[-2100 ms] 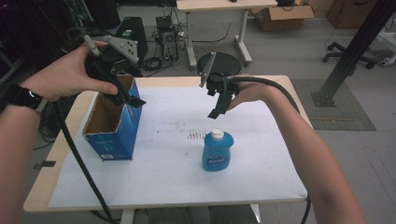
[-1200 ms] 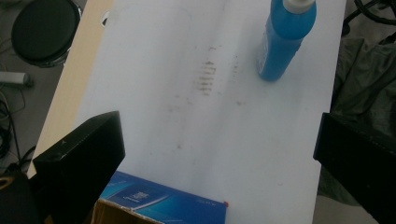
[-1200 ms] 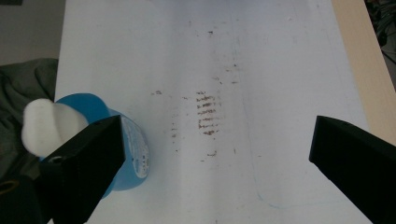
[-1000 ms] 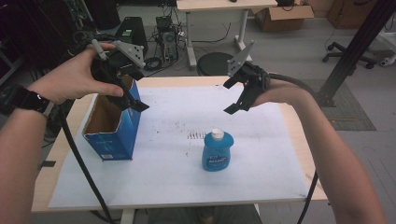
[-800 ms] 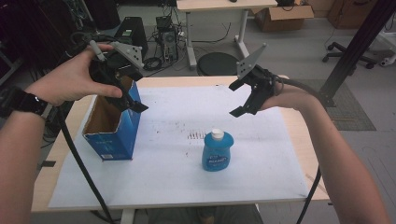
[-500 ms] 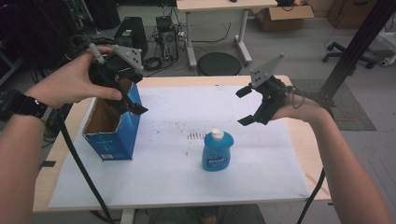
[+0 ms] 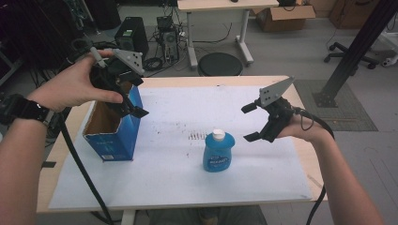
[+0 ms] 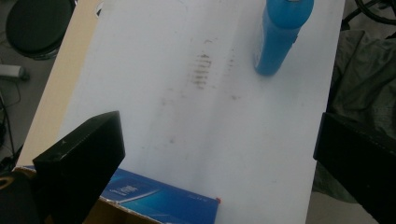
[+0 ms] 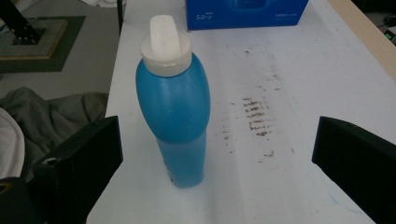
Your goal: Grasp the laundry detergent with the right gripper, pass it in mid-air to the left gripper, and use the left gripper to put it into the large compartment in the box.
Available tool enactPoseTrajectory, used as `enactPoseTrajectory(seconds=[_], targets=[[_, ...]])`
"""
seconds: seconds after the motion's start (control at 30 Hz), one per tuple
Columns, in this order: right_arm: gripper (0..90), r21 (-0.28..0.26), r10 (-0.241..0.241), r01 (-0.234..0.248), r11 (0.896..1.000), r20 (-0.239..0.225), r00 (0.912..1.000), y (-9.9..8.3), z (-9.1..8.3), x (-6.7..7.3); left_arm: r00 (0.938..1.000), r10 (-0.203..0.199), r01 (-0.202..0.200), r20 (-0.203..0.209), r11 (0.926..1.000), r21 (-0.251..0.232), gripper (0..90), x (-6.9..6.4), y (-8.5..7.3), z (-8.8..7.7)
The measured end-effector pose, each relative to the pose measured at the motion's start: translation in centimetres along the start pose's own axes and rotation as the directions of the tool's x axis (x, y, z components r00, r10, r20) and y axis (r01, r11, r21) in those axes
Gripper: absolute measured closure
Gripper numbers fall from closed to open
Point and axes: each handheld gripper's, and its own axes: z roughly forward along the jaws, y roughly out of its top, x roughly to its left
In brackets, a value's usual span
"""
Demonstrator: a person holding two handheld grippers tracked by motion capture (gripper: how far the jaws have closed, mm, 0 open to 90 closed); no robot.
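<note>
Blue bottle, white cap, upright mid-table; open blue box left.

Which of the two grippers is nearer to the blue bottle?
The right gripper: it is open beside the bottle, while the left gripper is over the box.

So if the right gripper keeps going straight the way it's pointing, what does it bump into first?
Most likely the blue bottle. It stands upright straight ahead of the open right gripper, between the lines of its jaws.
</note>
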Motion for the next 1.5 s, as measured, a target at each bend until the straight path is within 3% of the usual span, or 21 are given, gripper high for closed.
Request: enactPoseTrajectory(seconds=[0.77, 1.5], targets=[[2.1, -0.100, 0.056, -0.063, 0.993, -0.071, 0.9959, -4.5, 5.2, 1.1, 0.9999, 0.004, -0.004, 0.014, 1.0000, 0.002, 2.6, -0.2, -0.2, 0.5], [2.8, -0.124, 0.071, -0.085, 0.989, -0.118, 0.9904, -5.1, 9.0, 1.2, 0.9997, 0.004, -0.004, 0.025, 1.0000, -0.004, 2.6, -0.2, -0.3, 0.7]])
